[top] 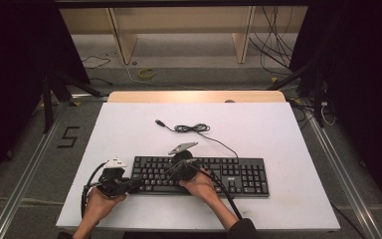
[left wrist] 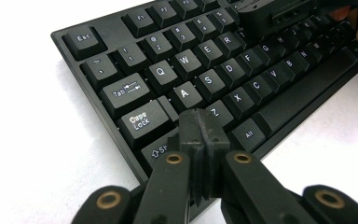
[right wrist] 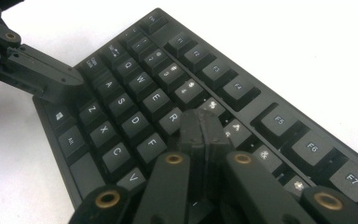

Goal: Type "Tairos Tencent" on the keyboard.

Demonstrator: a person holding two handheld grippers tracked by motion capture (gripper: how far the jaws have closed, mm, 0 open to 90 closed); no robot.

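Note:
A black keyboard [top: 229, 172] lies on the white table, its cable [top: 199, 130] coiled behind it. My left gripper [top: 135, 185] is shut with nothing in it, its tip at the keyboard's near left corner. In the left gripper view the closed tip [left wrist: 199, 122] rests over the left Shift key, between Caps Lock and Z on the keyboard [left wrist: 186, 65]. My right gripper [top: 173, 172] is shut and empty above the left half of the keys. In the right gripper view its tip [right wrist: 200, 122] sits by the R and T keys of the keyboard [right wrist: 135, 93], with the left gripper [right wrist: 67, 86] at upper left.
The white table top [top: 129, 134] has bare room behind and to the right of the keyboard. A USB plug [top: 159, 122] ends the cable at the back. A wooden edge [top: 194, 96] borders the far side. Loose cables lie on the floor beyond.

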